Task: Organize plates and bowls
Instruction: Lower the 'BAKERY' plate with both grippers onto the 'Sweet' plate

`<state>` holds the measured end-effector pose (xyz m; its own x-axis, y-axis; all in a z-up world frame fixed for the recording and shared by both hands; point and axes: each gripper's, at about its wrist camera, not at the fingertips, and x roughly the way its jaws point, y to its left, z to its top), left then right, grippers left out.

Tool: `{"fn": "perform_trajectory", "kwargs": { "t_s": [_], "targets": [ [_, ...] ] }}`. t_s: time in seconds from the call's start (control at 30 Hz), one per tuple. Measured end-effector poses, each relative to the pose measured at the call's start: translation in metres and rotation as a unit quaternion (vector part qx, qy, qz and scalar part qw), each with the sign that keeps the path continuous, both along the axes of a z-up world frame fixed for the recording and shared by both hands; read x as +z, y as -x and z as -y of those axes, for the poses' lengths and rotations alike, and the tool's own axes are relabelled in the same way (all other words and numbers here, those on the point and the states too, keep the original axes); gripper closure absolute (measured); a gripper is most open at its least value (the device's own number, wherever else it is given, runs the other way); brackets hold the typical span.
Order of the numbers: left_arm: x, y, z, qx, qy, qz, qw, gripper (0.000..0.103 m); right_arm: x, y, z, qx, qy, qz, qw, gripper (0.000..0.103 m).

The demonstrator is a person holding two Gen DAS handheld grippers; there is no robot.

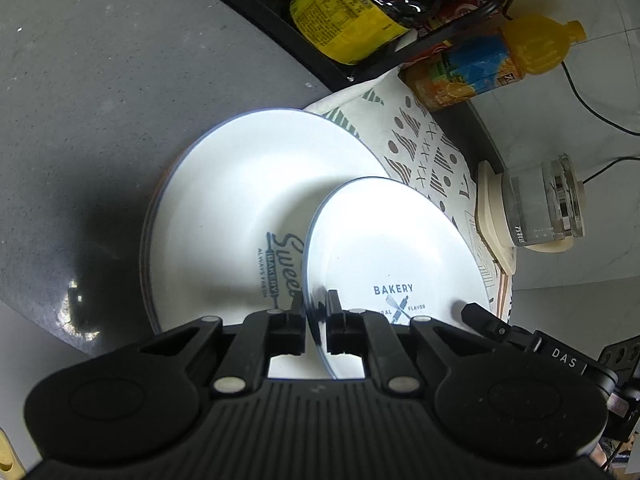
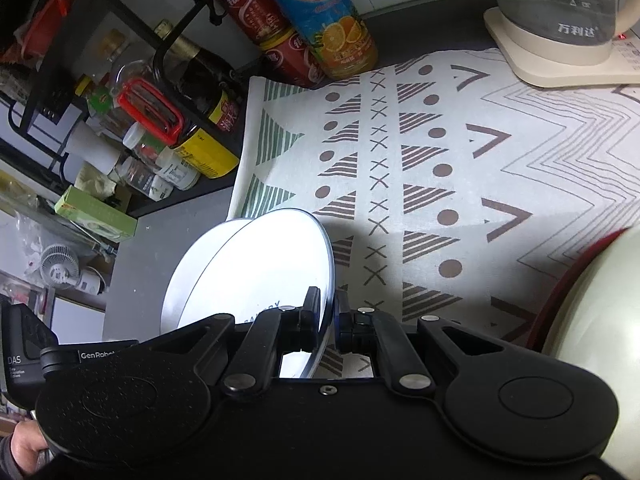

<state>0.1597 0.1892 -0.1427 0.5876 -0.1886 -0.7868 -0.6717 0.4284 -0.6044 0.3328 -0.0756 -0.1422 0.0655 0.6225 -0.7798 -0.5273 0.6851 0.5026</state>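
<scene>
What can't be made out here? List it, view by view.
- Left wrist view: the large plate's print is half hidden by the small plate held in the left gripper.
- Left wrist view: what lies stacked under the large plate is hidden.
- Right wrist view: the cream bowl is cut off by the edge.
- Right wrist view: the small plate's print is hidden by the right gripper.

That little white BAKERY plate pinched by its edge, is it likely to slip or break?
The small plate looks glazed and glossy, so probably slippery. Both hand-held grippers, left and right, pinch only its thin rim, so it may pivot. It seems rigid ceramic, likely chipping against the larger plate.
</scene>
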Motion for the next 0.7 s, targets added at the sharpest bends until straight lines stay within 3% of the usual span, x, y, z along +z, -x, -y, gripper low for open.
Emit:
{"fn": "perform_trajectory", "kwargs": {
  "t_s": [0.7],
  "targets": [
    [-0.010,-0.001,-0.001,-0.004,-0.027,-0.047,0.9985,0.089,-0.002,0.010,-0.017,0.021,0.019,0.023,0.999,0.096]
  ]
}}
